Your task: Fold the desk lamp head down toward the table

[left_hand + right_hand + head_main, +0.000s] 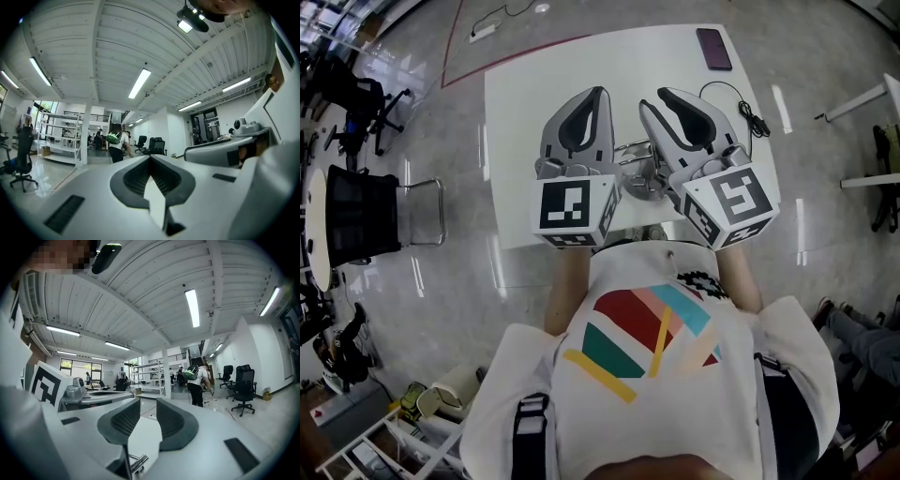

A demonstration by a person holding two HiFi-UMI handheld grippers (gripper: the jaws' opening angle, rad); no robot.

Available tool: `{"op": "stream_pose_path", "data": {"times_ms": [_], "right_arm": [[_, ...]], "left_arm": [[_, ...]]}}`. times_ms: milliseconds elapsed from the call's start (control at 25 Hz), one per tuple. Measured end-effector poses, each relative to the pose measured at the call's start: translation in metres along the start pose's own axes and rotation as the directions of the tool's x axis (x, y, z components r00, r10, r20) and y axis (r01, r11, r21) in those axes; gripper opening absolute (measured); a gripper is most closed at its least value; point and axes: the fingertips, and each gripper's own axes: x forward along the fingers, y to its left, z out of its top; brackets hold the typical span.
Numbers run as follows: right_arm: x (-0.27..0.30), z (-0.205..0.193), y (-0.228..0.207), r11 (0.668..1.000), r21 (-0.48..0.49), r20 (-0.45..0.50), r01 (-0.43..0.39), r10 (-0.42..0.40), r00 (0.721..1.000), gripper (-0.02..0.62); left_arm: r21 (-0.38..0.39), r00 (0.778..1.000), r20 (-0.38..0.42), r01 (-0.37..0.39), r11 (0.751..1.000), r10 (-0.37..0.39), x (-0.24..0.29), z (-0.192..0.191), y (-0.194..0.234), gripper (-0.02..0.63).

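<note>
1. We see the left gripper (pixel 151 157) with its jaws pressed together and nothing between them. It is held level over the near edge of the table (pixel 525 94).
2. The right gripper (pixel 147 401) has its jaws apart and the gap is empty. It is also level and sits just beside the left one.
3. The desk lamp (pixel 639 173) is probably the shiny metal cluster low between the two grippers, near the table's front edge. The grippers cover most of it, so we can't make out the head or the hinge. A bit of metal also peeks out under the right jaws in the right gripper view.
4. Handling, as we judge it: bare metal, so rigid and slick, with a stiff joint. The base looks light enough to tip or slide.
5. Best hold, we think, is one gripper pinning the base and the other on the arm close to the head, pushing down slowly.
6. We see no containers. Further out are a dark phone (pixel 713 49) at the far edge and a black cable (pixel 750 112) at the right side.
</note>
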Motion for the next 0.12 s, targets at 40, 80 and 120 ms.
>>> {"op": "stream_pose_path", "data": {"times_ms": [40, 80, 120], "right_arm": [[0.0004, -0.0029, 0.0003, 1.000, 0.002, -0.002, -0.002, 0.002, 1.000, 0.112], [0.0009, -0.0055, 0.0006, 1.000, 0.003, -0.004, -0.003, 0.003, 1.000, 0.112], [0.0014, -0.0080, 0.0010, 1.000, 0.004, -0.006, -0.005, 0.005, 1.000, 0.112]], "left_arm": [[0.003, 1.000, -0.002, -0.003, 1.000, 0.003, 0.0002, -0.0026, 0.0006, 0.044], [0.005, 1.000, -0.002, -0.006, 1.000, 0.006, 0.0003, -0.0046, 0.0015, 0.044], [0.007, 1.000, -0.002, -0.010, 1.000, 0.010, 0.0003, -0.0064, 0.0025, 0.044]]}}
